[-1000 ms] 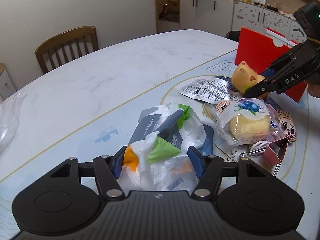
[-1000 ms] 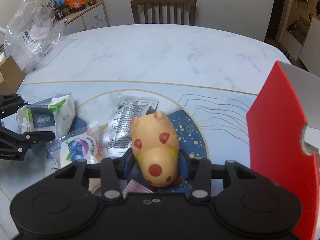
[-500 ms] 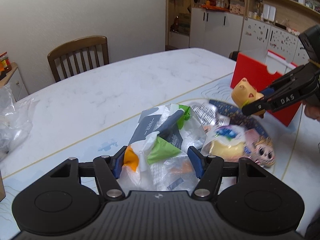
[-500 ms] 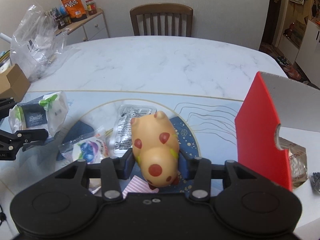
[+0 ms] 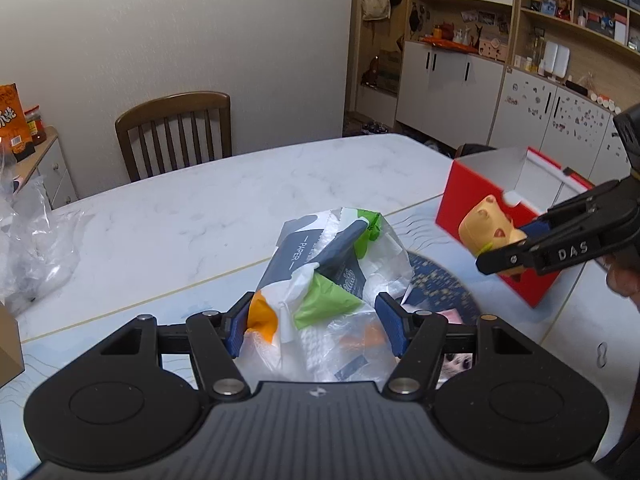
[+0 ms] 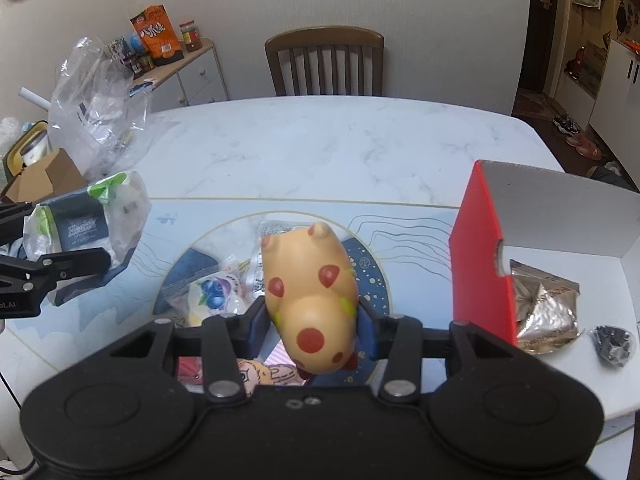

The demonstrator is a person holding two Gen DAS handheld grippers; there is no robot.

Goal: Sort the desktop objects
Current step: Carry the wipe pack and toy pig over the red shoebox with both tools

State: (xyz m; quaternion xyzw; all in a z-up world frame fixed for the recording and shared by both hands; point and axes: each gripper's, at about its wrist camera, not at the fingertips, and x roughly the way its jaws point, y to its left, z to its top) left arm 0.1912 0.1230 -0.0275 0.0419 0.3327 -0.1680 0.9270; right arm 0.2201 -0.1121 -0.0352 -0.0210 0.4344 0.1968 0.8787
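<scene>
My left gripper (image 5: 316,328) is shut on a plastic-wrapped tissue pack (image 5: 320,264) with navy, green and orange print, held up off the table. The right wrist view shows that pack (image 6: 84,224) at the left, in the left gripper (image 6: 72,236). My right gripper (image 6: 312,320) is shut on a yellow toy animal with red spots (image 6: 312,280), lifted above the round blue mat (image 6: 372,276). In the left wrist view the toy (image 5: 484,224) hangs in the right gripper (image 5: 508,240) just in front of the open red box (image 5: 472,200).
The red box (image 6: 480,256) stands at the right with a silver foil packet (image 6: 544,304) inside. A blueberry snack packet (image 6: 212,296) and cartoon cards lie on the mat. A clear plastic bag (image 6: 96,112) and a cardboard box (image 6: 44,176) sit at the left; a wooden chair (image 6: 324,60) stands beyond the table.
Both grippers have risen from the table with their loads still gripped. The toy has moved nearer the red box, and the items on the mat look lower and farther away.
</scene>
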